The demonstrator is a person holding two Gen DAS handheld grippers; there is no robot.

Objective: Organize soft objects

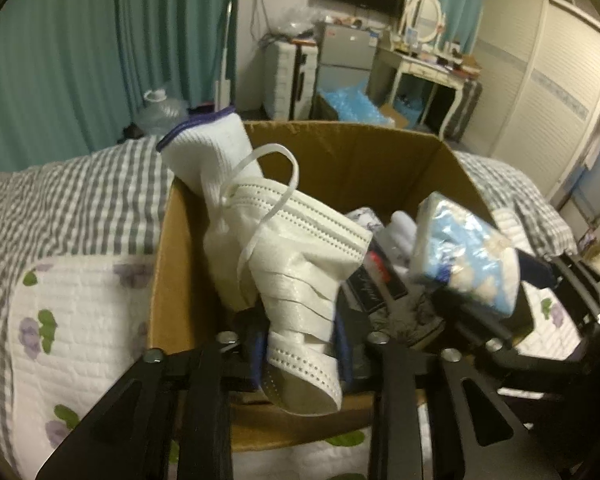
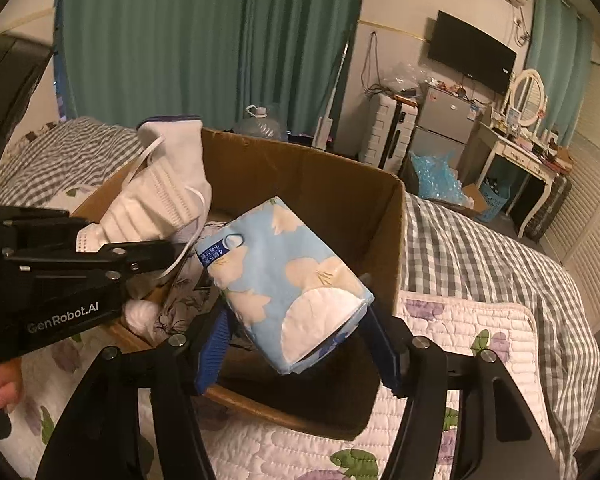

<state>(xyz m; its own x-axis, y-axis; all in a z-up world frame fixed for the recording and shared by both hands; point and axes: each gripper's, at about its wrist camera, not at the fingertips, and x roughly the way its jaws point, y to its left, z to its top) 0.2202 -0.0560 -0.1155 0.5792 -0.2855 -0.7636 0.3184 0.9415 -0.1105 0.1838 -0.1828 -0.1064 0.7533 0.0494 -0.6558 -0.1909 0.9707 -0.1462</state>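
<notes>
While my left gripper (image 1: 300,364) clamps mask (image 1: 300,264) and sock (image 1: 216,152), right gripper (image 2: 296,344) hugging tissue pack (image 2: 284,280), loosening early risks spills outside the box (image 2: 320,184)

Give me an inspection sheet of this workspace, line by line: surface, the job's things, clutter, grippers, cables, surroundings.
Surface: floral quilt over a checked bedspread.
Job's things: open cardboard box on the quilt; face mask and white sock; blue tissue pack.
Clutter: assorted soft items in the box, too jumbled to name.
Grippers: left gripper has mask and sock between its jaws above the box; right gripper holds the tissue pack over it.
Cables: wires hang on the far wall.
Surroundings: teal curtains, television, small fridge, dressing table.
</notes>
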